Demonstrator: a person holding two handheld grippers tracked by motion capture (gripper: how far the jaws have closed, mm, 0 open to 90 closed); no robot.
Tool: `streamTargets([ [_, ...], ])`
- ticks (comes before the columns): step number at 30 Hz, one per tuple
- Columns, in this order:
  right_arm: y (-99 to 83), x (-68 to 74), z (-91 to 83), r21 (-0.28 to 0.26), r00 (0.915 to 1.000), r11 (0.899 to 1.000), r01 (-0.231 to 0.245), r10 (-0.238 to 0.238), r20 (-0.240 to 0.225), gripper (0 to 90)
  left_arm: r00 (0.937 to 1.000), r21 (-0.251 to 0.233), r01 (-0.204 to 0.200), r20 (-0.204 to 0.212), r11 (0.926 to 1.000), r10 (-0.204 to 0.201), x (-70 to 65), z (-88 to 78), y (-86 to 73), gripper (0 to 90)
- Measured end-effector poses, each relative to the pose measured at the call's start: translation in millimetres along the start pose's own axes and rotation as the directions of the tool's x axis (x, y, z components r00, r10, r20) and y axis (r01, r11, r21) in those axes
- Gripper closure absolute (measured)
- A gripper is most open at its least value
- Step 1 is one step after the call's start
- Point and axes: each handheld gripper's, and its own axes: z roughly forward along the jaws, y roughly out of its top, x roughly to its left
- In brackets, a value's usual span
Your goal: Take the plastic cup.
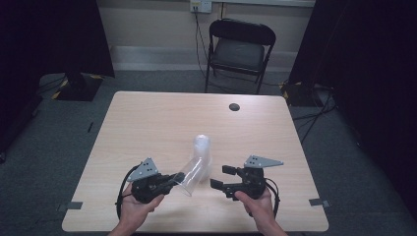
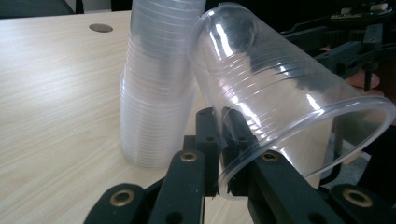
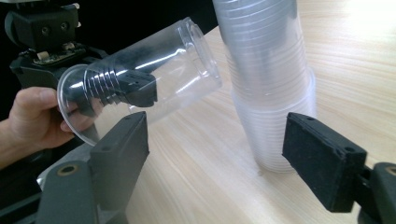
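A tall stack of clear plastic cups [image 1: 201, 147] stands upside down on the light wooden table [image 1: 147, 123], near its front middle. My left gripper [image 1: 173, 180] is shut on the rim wall of a single clear cup [image 1: 189, 173], which tilts with its closed end leaning against the stack. In the left gripper view the jaws [image 2: 219, 128] pinch that cup [image 2: 280, 93] just right of the stack [image 2: 159, 93]. My right gripper [image 1: 221, 177] stands open just right of the stack, holding nothing. In its own view the stack [image 3: 271, 84] rises between the open pads [image 3: 322, 158], and the held cup [image 3: 140, 93] lies to the left.
A dark round cable hole [image 1: 234, 106] sits in the table's far right part. A black folding chair [image 1: 239, 49] stands beyond the far edge. Dark curtains flank both sides, and cables run over the grey floor.
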Motion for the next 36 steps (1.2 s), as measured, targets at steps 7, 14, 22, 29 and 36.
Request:
streamTargets([
  [7,-0.8,1.8,0.4,0.014,0.999,0.999,0.045,-0.045,0.004,23.2,0.9997,0.033,0.022,0.009,0.9992,-0.022,6.7,-7.7,-4.1,86.9],
  [14,-0.7,9.4,5.7,0.048,0.9924,0.991,0.123,-0.122,-0.014,21.8,0.9958,0.096,0.07,0.052,0.9929,-0.076,8.0,-4.4,-4.8,86.9],
  [22,0.1,14.5,10.1,0.065,0.9737,0.972,0.225,-0.222,-0.051,22.3,0.9962,0.173,0.049,0.062,0.9837,-0.06,7.2,4.5,-6.0,87.6],
  [29,1.5,19.5,12.7,0.087,0.9507,0.947,0.309,-0.305,-0.055,25.0,0.9967,0.273,0.032,0.063,0.9615,-0.051,7.4,13.4,-5.4,87.6],
  [36,-0.6,22.0,22.9,0.135,0.9292,0.92,0.368,-0.358,-0.092,25.1,0.9931,0.349,0.048,0.084,0.936,-0.082,9.5,20.6,-6.9,87.6],
])
